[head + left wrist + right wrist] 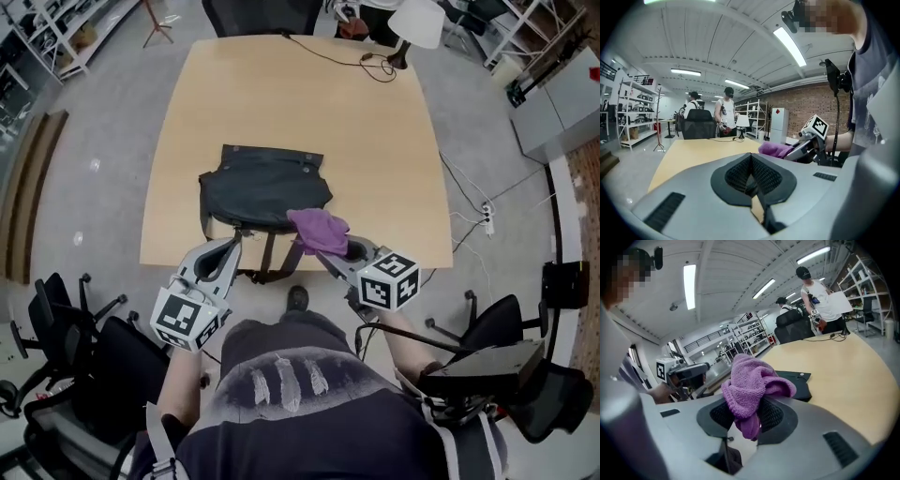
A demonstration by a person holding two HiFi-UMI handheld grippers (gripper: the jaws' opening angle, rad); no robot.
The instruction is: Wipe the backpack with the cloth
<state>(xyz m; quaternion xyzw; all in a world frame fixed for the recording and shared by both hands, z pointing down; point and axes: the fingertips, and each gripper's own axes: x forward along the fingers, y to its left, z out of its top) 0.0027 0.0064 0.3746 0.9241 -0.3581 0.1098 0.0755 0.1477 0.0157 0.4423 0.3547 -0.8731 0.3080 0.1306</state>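
A dark backpack [262, 186] lies flat near the front edge of the wooden table [375, 150]; its straps hang over that edge. My right gripper [330, 251] is shut on a bunched purple cloth [319, 231], held at the backpack's front right corner. In the right gripper view the cloth [749, 389] bulges up from between the jaws, and the backpack [799, 383] lies just beyond it. My left gripper [232, 243] hovers at the backpack's front left edge, shut and holding nothing; its pads [761, 173] meet in the left gripper view, where the cloth [773, 149] shows to the right.
A lamp [413, 26] and a black cable [342, 56] sit at the table's far end. Office chairs stand at my left [80, 352] and right [511, 361]. Two people [725, 110] stand beyond the far end, near shelving.
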